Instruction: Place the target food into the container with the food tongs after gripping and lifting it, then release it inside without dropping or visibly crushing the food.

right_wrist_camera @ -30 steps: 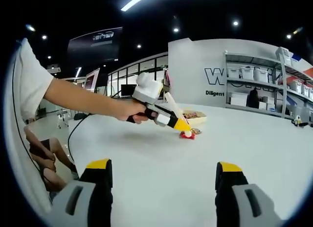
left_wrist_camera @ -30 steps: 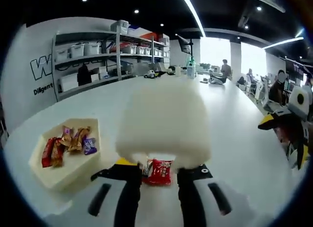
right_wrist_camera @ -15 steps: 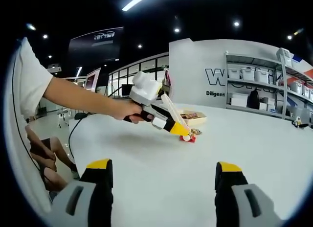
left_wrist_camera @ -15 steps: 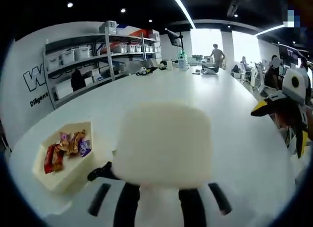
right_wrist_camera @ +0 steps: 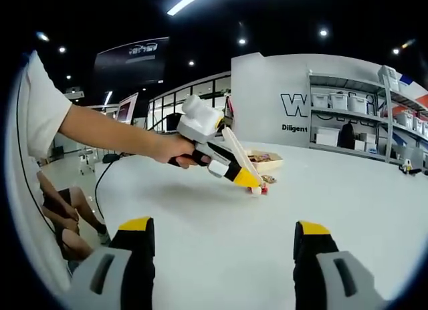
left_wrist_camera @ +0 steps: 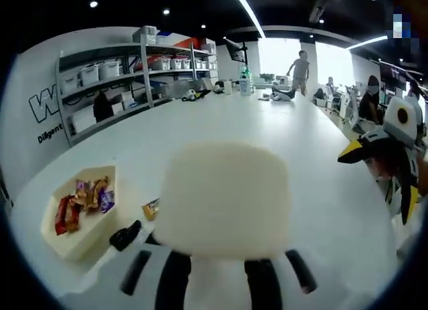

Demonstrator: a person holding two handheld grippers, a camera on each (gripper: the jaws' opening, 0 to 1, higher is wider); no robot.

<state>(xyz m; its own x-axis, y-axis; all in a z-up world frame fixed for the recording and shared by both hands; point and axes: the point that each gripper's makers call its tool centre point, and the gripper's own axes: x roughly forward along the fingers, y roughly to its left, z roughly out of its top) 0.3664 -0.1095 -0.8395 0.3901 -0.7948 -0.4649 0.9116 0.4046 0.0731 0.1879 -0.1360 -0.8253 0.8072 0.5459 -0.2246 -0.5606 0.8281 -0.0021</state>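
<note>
Left of the tongs (left_wrist_camera: 224, 196), in the left gripper view: a cream hexagonal container (left_wrist_camera: 50, 233), matte, thick-walled, holding a heap of glossy wrapped candies (left_wrist_camera: 80, 203), red, orange and purple. Between container and tongs, one loose wrapped piece (left_wrist_camera: 151, 208), orange-yellow foil, lies on the smooth white table (left_wrist_camera: 314, 163) just beside the tongs' left edge. The tongs read as a broad, blurred, off-white rounded slab rising from the left gripper (left_wrist_camera: 217, 283), whose dark jaws sit close together against the tongs' base. How far apart the tong tips stand, and whether they hold the red food, I cannot tell here. Far right, the right gripper (left_wrist_camera: 391, 149), yellow-black-tipped.

Right gripper view: a hand (right_wrist_camera: 175, 149) grasps the left gripper (right_wrist_camera: 224, 160), the tongs (right_wrist_camera: 242, 164) slanting down as pale narrow blades. A red wrapped food (right_wrist_camera: 263, 188) sits right at their tips, on or just over the table; contact unclear. The container (right_wrist_camera: 264, 162) lies just behind. The right gripper (right_wrist_camera: 224, 256) hangs with jaws wide apart, nothing between them.
</note>
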